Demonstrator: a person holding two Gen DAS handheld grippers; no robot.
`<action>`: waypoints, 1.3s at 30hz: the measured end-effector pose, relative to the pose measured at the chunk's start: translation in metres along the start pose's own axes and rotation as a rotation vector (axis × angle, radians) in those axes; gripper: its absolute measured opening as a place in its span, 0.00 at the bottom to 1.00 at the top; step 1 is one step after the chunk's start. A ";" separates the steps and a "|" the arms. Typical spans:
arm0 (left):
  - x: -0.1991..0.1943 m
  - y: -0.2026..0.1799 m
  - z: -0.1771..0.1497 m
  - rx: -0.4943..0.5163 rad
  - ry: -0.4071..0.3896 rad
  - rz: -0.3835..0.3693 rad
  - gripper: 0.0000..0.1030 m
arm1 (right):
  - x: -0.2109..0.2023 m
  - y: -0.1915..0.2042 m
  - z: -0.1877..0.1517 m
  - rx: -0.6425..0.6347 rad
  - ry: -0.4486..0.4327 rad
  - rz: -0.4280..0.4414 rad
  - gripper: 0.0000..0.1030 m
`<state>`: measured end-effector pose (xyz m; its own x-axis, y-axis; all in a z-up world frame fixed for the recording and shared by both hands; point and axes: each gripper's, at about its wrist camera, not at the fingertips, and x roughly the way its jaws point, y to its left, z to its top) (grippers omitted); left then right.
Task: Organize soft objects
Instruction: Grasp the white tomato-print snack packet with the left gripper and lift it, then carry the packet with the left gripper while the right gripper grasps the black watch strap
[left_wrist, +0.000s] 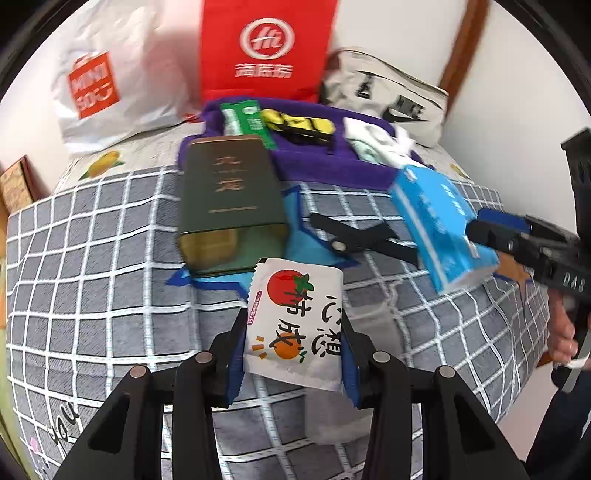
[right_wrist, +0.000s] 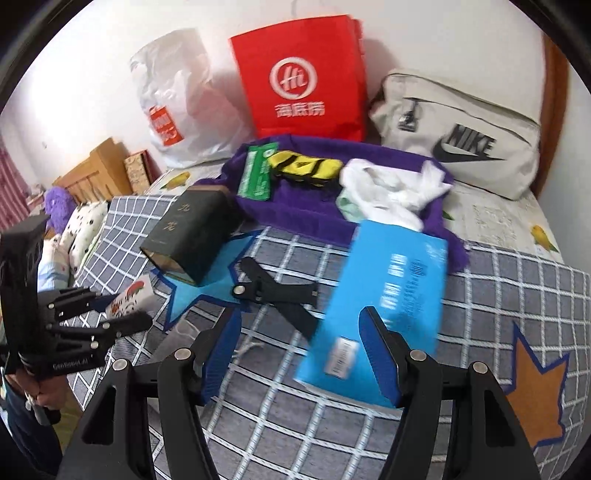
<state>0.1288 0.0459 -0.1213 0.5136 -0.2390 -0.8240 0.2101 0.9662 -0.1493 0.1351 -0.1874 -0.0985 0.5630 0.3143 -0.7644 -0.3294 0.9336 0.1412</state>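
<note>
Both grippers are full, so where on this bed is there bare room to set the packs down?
Bare checked blanket lies in front, between the black strap and the orange star. It is crowded farther back: dark tin, purple towel, bags along the wall.

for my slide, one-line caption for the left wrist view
Left gripper holds a white persimmon-print packet above the checked bedspread, with a dark tin and blue tissue pack beyond.

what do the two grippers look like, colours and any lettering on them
Both the left gripper and the right gripper are black, with angular linkage arms, silver round pivot pins and blue ribbed finger pads. The left one's body carries white lettering.
</note>
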 end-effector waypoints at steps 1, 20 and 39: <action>0.000 0.003 0.000 -0.010 0.001 0.001 0.39 | 0.005 0.005 0.002 -0.020 0.009 0.002 0.64; -0.005 0.063 0.007 -0.157 -0.022 -0.044 0.39 | 0.091 0.068 0.018 -0.324 0.145 0.005 0.63; 0.004 0.077 0.012 -0.183 -0.025 -0.070 0.39 | 0.130 0.058 0.025 -0.295 0.233 -0.048 0.38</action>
<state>0.1573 0.1181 -0.1292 0.5245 -0.3060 -0.7945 0.0927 0.9482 -0.3040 0.2082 -0.0876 -0.1743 0.4070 0.1922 -0.8930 -0.5303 0.8457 -0.0596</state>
